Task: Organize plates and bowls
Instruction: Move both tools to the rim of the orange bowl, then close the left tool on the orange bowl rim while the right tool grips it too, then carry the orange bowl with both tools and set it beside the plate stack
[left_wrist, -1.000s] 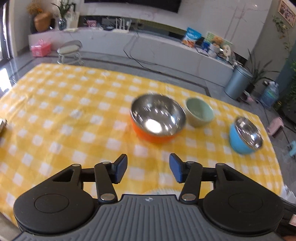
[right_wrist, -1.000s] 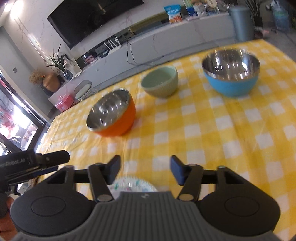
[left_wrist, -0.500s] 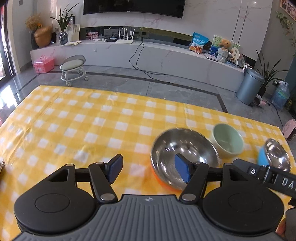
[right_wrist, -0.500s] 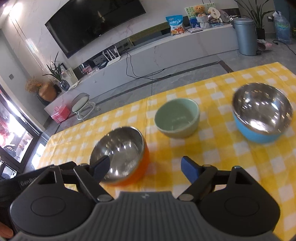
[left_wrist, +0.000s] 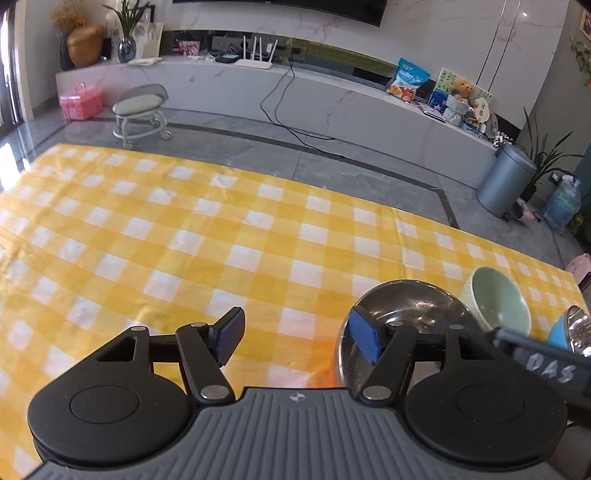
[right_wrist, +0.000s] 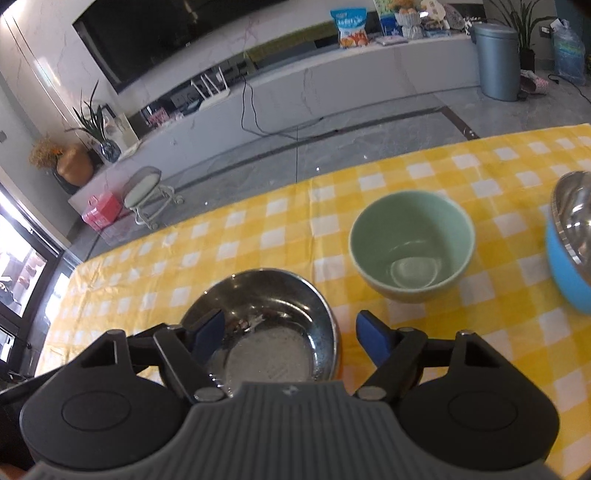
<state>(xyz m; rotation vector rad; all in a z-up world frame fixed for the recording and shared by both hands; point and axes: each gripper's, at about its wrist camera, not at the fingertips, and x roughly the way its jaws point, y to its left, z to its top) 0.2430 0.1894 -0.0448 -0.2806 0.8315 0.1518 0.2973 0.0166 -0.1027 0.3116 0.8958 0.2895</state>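
An orange bowl (right_wrist: 266, 332) with a steel inside stands on the yellow checked tablecloth (right_wrist: 280, 236). My right gripper (right_wrist: 291, 336) straddles its right rim: the left finger hangs inside the bowl and the right finger outside it. Its jaws are closing and the pads are not pressing on the rim. My left gripper (left_wrist: 295, 339) is open over bare cloth, its right finger above the left rim of the orange bowl (left_wrist: 406, 314). A pale green bowl (right_wrist: 410, 243) and a blue steel-lined bowl (right_wrist: 572, 258) stand to the right.
In the left wrist view the green bowl (left_wrist: 498, 306) and blue bowl (left_wrist: 569, 332) sit at the far right, with part of the other gripper (left_wrist: 546, 365) crossing in front. Beyond the table's far edge are a stool (left_wrist: 142, 110) and a grey bin (left_wrist: 506, 181).
Both grippers moved forward to the orange bowl, which now lies at their fingers. The left jaws spread wider. The patterned plate seen under the right gripper has dropped out of view.
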